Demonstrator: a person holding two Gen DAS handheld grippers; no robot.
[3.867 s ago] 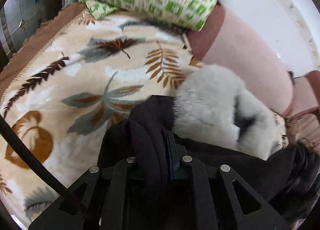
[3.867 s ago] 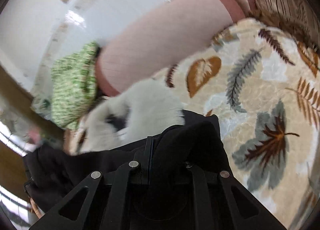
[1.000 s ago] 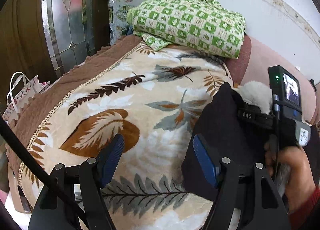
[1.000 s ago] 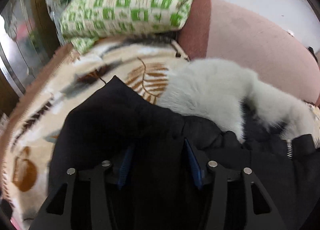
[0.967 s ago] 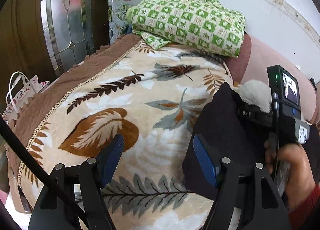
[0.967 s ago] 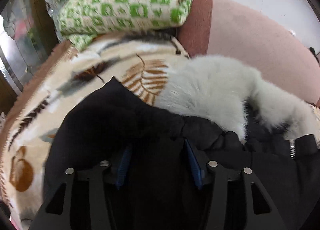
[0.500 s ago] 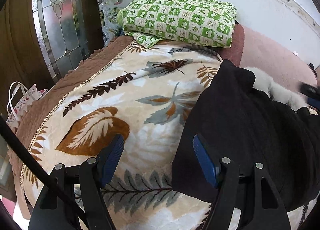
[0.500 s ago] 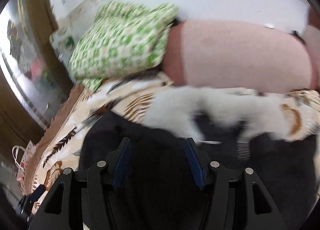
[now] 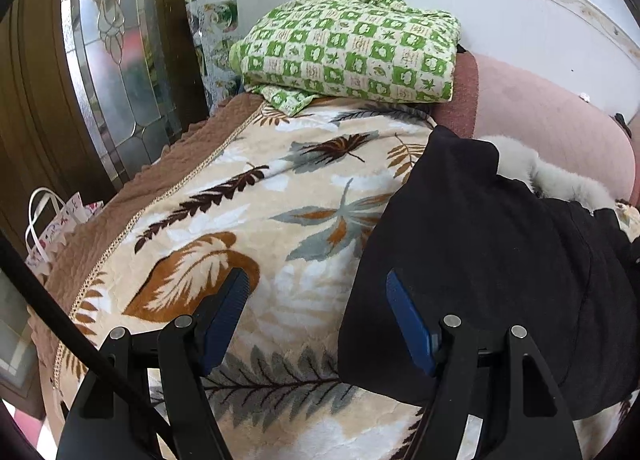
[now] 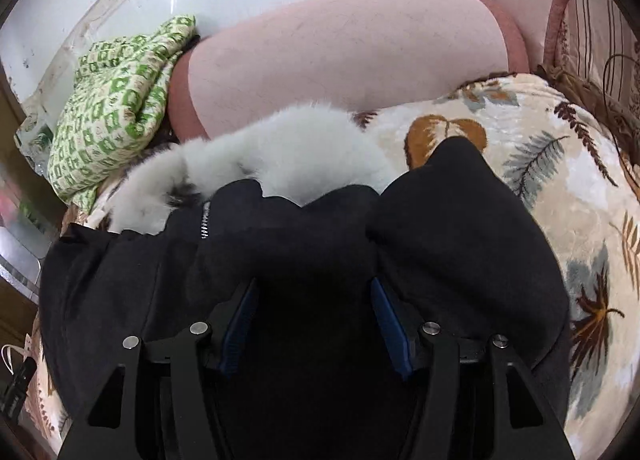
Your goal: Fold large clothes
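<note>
While the black coat with a grey fur collar [image 10: 280, 260] is laid flat on the leaf-patterned plush blanket [image 9: 248, 220] for folding, nothing is pinched: the left gripper [image 9: 316, 320] and right gripper [image 10: 312, 324] are held spread. Its collar is pointed toward the pink bolster [image 10: 352, 52], its long axis running back from there.

A coat [image 9: 480, 260] lies on the blanket [image 9: 260, 220] covering a sofa, its fur collar [image 10: 280, 156] toward the sofa's backrest [image 10: 340, 52]. A folded quilt [image 9: 348, 44] sits on the blanket left of the coat, beside the backrest's end.
</note>
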